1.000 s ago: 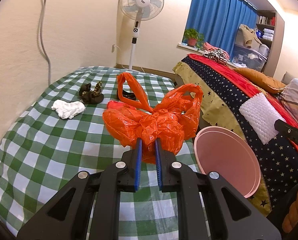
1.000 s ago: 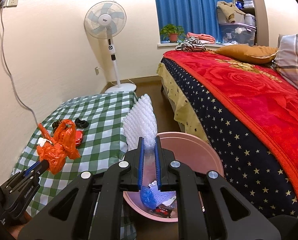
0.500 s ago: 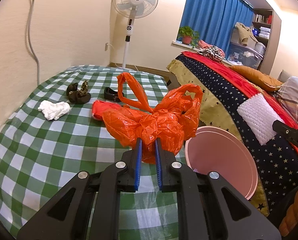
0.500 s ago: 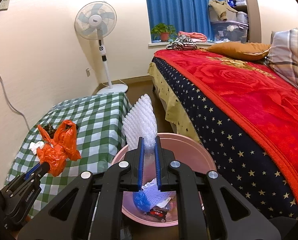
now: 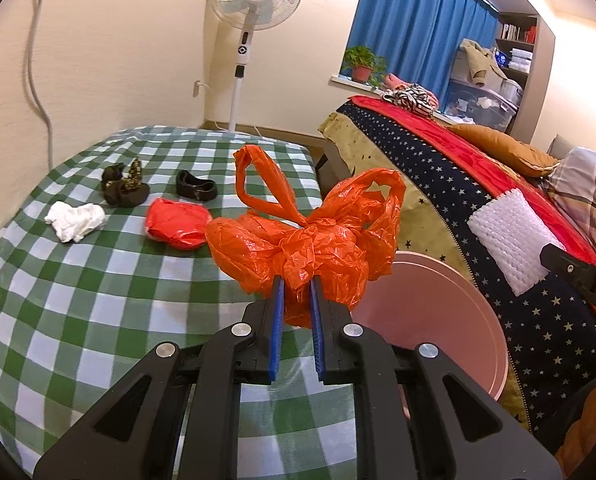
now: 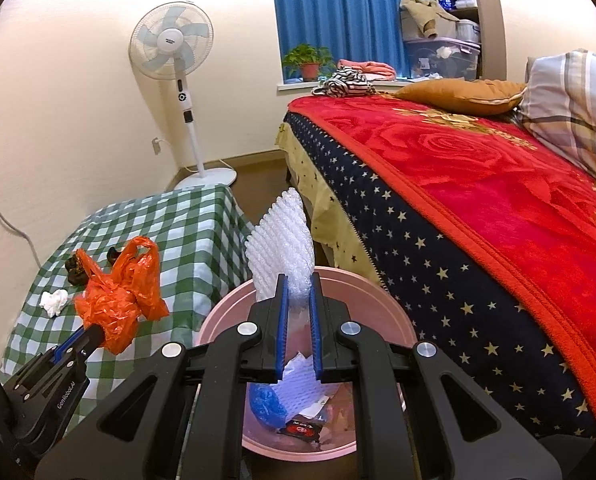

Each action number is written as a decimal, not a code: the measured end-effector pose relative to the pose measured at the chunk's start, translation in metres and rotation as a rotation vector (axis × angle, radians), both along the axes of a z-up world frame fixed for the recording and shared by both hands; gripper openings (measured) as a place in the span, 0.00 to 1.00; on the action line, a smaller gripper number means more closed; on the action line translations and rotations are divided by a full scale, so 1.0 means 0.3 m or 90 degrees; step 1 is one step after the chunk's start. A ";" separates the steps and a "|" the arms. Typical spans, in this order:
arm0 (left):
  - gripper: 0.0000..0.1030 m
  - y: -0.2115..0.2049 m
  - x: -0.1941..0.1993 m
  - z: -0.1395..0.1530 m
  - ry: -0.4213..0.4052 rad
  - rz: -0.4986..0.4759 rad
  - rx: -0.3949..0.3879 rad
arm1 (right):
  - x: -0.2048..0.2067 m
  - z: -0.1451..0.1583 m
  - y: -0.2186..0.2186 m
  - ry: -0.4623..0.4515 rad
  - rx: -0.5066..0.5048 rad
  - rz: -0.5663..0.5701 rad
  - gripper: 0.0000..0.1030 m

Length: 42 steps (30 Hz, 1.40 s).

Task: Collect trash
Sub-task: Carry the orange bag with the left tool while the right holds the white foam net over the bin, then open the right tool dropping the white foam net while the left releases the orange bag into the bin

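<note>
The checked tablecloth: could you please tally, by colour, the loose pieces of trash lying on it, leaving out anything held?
White crumpled tissue: 1
Red crumpled plastic wrapper: 1
Dark brown scraps: 1 clump
Black band-like scrap: 1
Total: 4

The plastic bag (image 5: 310, 240) in the middle is bright orange. The table (image 5: 77, 280) at the lower left has green and white checks. The bin (image 5: 438, 312) is pink. The foam sheet (image 6: 281, 240) is white. The blanket (image 6: 518, 200) at right is red with roses, its edge dark blue with gold stars. The curtain (image 5: 418, 28) is blue.
</note>
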<state>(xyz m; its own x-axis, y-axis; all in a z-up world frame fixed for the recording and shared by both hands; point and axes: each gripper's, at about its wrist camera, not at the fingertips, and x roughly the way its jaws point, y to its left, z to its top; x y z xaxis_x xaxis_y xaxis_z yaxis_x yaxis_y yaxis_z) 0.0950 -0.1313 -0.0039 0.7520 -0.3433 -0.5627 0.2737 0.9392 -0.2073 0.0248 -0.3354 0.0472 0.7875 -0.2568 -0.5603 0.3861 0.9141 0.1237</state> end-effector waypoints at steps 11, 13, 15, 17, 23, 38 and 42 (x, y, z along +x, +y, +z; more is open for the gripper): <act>0.12 -0.111 0.015 -0.010 0.002 -0.044 -0.002 | 0.000 -0.014 -0.045 0.016 -0.013 -0.045 0.10; 0.12 -0.131 0.016 -0.015 0.004 -0.053 -0.002 | -0.002 -0.017 -0.054 0.020 -0.017 -0.057 0.10; 0.12 -0.146 0.016 -0.021 0.005 -0.059 0.000 | -0.003 -0.019 -0.058 0.023 -0.022 -0.066 0.10; 0.12 -0.164 0.017 -0.027 0.009 -0.067 0.001 | -0.003 -0.021 -0.064 0.027 -0.025 -0.075 0.10; 0.12 -0.207 0.015 -0.037 0.013 -0.090 0.005 | -0.005 -0.025 -0.078 0.030 -0.020 -0.088 0.10; 0.23 -0.253 0.007 -0.060 0.029 -0.151 0.002 | -0.017 -0.026 -0.102 0.023 0.001 -0.110 0.36; 0.23 -0.227 0.003 -0.048 0.021 -0.136 0.000 | -0.023 -0.024 -0.092 0.017 0.003 -0.101 0.38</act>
